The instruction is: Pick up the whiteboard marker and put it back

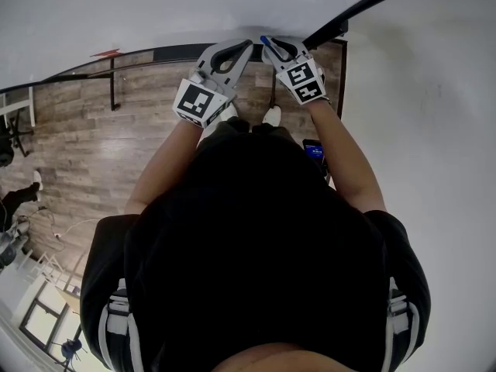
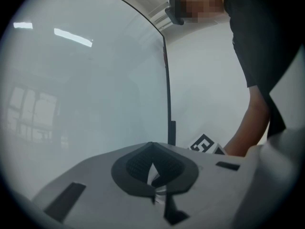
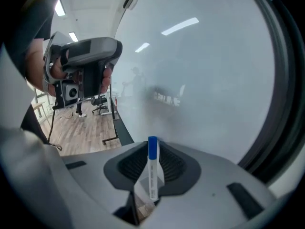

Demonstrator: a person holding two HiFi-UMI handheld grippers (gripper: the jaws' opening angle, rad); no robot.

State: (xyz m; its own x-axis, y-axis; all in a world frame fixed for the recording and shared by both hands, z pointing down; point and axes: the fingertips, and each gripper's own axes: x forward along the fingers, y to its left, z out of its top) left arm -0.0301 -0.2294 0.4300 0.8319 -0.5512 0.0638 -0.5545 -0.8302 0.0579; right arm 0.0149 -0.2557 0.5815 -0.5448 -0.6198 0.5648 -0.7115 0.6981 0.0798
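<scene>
White gloss of the whiteboard (image 3: 205, 80) fills both gripper views. Our left gripper (image 2: 152, 165), pressed together on nothing, is best held aside. Our right gripper (image 3: 151, 157) pinches the whiteboard marker (image 3: 152, 175), blue cap forward; we should carry it level and loosen only once it rests.

The marker (image 3: 152, 171) was white with a blue cap on. It stood clamped between the right gripper's (image 3: 153, 161) jaws, cap end pointing to 12 o'clock, and the head view showed its blue tip (image 1: 266, 42) at 12 o'clock.
</scene>
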